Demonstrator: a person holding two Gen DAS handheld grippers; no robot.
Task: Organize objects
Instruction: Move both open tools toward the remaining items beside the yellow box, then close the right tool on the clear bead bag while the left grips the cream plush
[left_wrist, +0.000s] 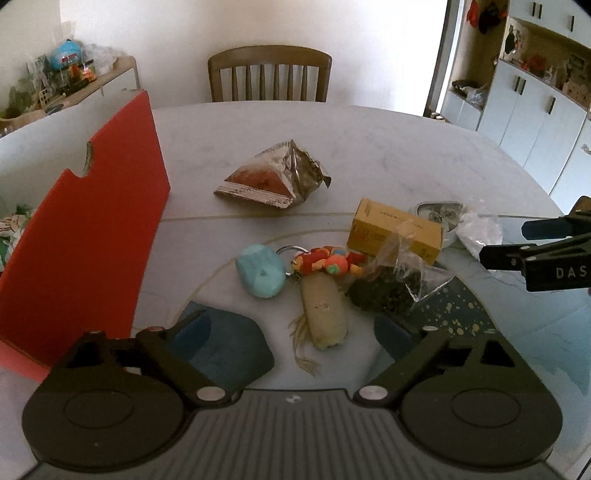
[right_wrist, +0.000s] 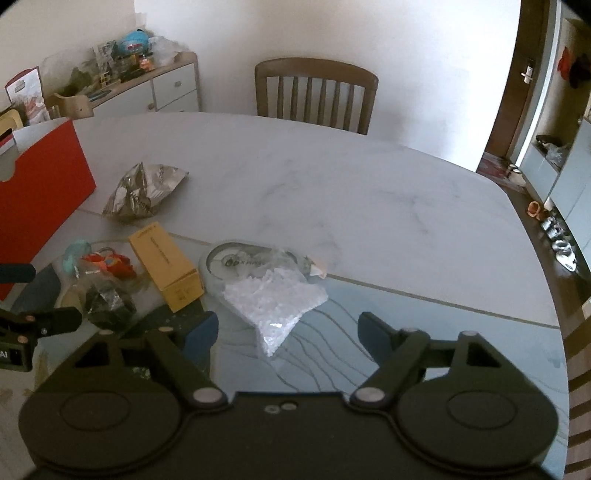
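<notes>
My left gripper (left_wrist: 314, 339) is open and low over the table, its jaws either side of a beige fringed roll (left_wrist: 325, 317) without touching it. Behind the roll lie a teal soft lump (left_wrist: 260, 271), a colourful keychain toy (left_wrist: 325, 262), a clear bag of dark bits (left_wrist: 388, 291) and a yellow box (left_wrist: 395, 230). My right gripper (right_wrist: 288, 332) is open too. The near corner of a clear bag of white beads (right_wrist: 273, 302) lies between its blue fingers (right_wrist: 201, 334), which stand apart from it. The yellow box (right_wrist: 166, 266) sits to its left.
A red storage box (left_wrist: 85, 221) stands at the left with its top open. A crumpled foil snack bag (left_wrist: 273, 177) lies mid-table. A round grey packet (right_wrist: 243, 262) sits behind the bead bag. A wooden chair (right_wrist: 316, 94) is at the marble table's (right_wrist: 369, 192) far edge.
</notes>
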